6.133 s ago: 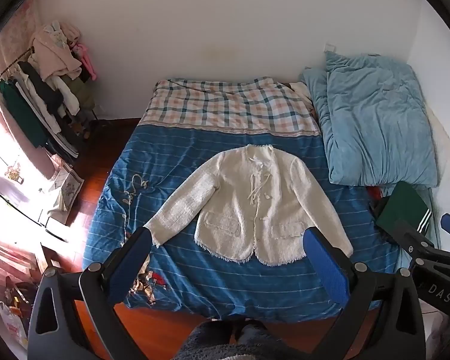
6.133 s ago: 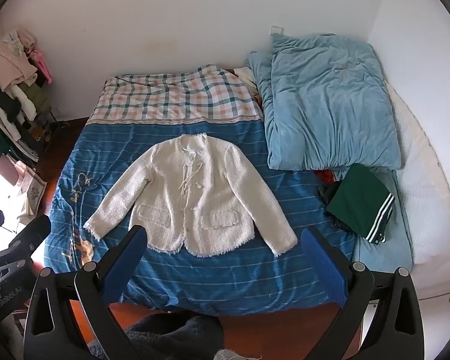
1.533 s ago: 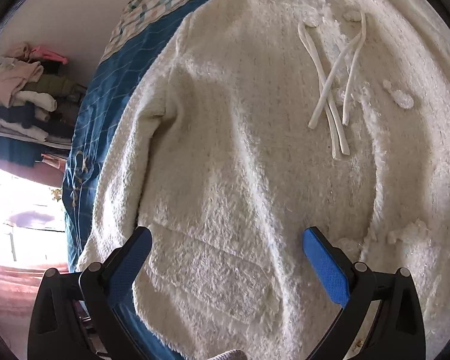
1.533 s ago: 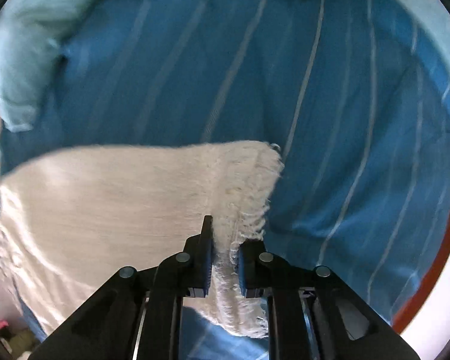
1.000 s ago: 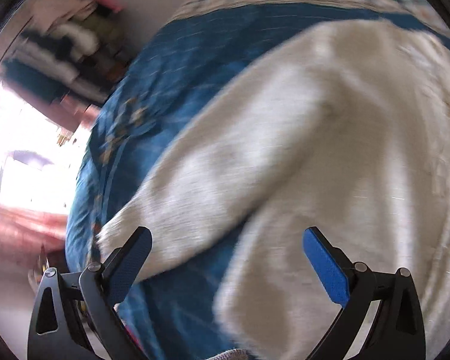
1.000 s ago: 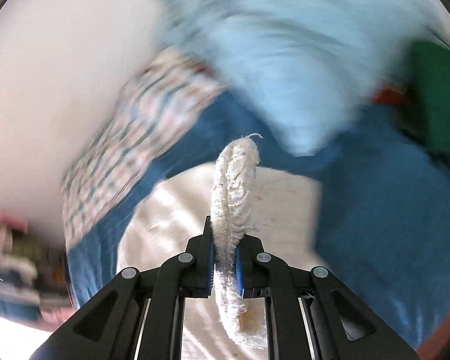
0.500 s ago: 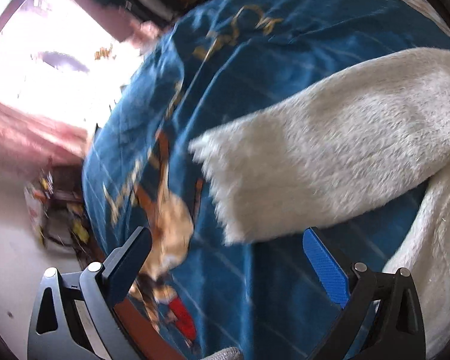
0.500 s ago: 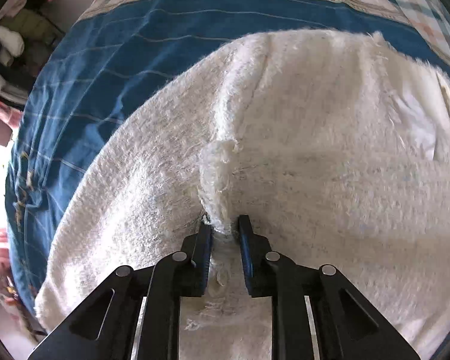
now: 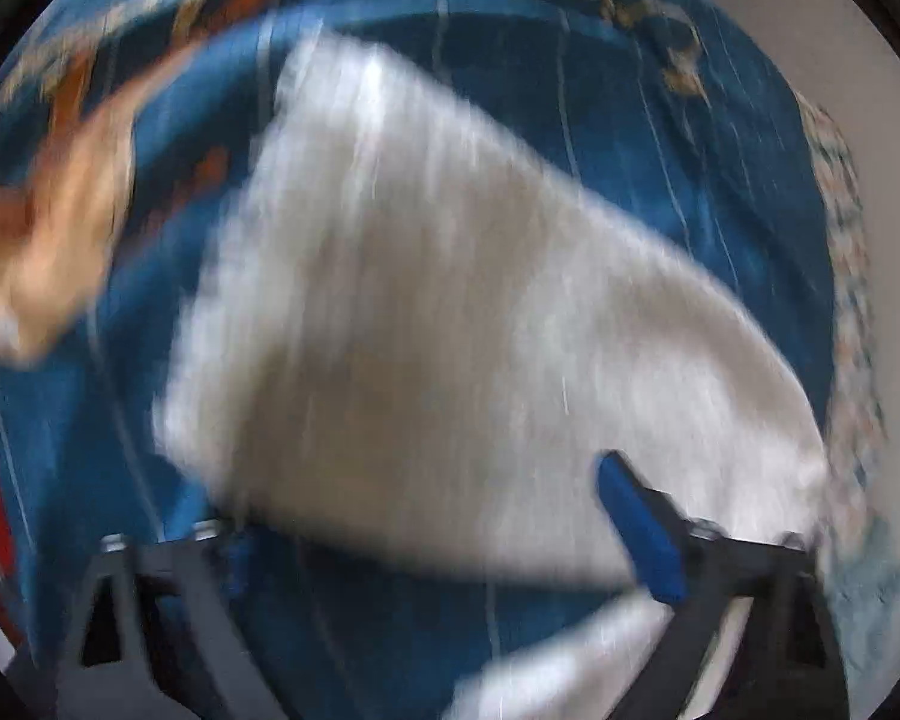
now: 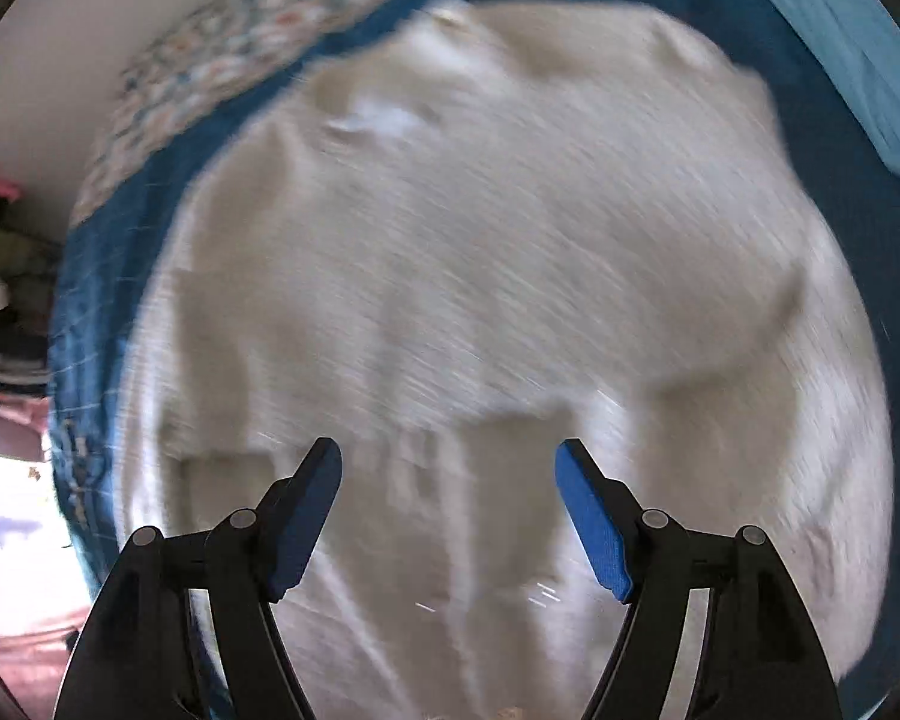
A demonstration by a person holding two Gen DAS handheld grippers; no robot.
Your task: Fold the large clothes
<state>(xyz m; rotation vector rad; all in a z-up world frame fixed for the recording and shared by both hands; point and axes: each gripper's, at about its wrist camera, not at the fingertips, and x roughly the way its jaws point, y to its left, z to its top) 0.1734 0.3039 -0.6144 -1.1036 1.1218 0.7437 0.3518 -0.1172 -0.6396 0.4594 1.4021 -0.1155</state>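
The cream fuzzy jacket lies front-up on the blue striped bedsheet; one sleeve lies folded across its chest. My right gripper is open and empty just above the jacket's lower front. In the blurred left wrist view the jacket's other sleeve lies on the sheet, cuff end towards the far left. My left gripper is open, low over the sleeve, one finger on either side of it; the sleeve partly hides the left finger.
A light blue duvet lies at the right of the bed and a plaid cover at its head. Hanging clothes stand at the left. The sheet's orange print and the bed edge show left of the sleeve.
My right gripper has let go of the sleeve it carried across the jacket and opened. My left gripper has swung over the other sleeve and come down close to it.
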